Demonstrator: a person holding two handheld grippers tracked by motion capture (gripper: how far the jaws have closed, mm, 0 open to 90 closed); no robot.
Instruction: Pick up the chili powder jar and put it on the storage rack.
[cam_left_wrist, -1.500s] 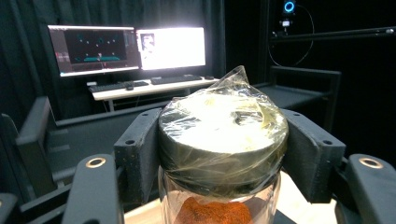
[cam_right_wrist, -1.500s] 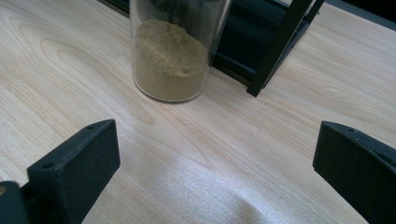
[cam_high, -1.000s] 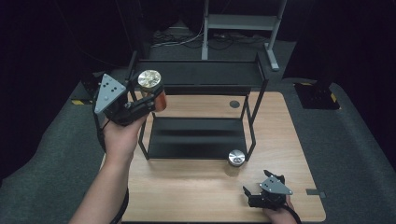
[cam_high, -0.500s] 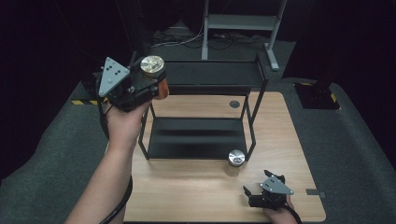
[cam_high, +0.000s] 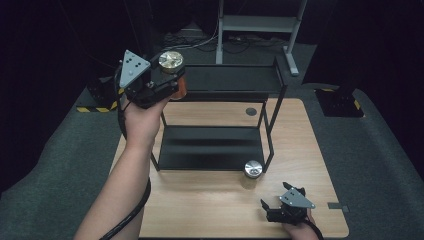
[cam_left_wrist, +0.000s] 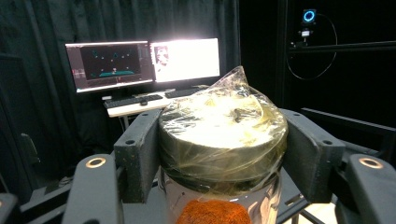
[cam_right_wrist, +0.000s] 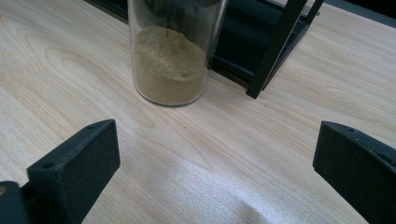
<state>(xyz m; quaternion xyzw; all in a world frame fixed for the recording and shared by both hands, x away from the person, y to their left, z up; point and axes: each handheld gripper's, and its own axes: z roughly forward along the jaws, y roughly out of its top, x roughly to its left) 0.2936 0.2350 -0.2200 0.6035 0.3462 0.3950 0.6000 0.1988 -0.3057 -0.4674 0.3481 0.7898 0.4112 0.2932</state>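
Observation:
My left gripper is raised beside the left end of the black two-tier rack's top shelf, shut on a glass jar of orange-red powder. In the left gripper view both jaws clamp the jar just below its gold lid wrapped in plastic film. A second jar of tan powder with a silver lid stands on the wooden table by the rack's front right leg. My right gripper rests low at the table's front right, open, with that jar ahead of its jaws.
The rack's lower shelf lies bare under the top shelf. Its front right leg stands just right of the tan jar. Two lit monitors and a keyboard sit on a desk behind the table. Dark floor surrounds the table.
My left gripper has lifted the orange-powder jar higher and moved it toward the left end of the rack's top shelf. The right gripper and tan jar have stayed still.

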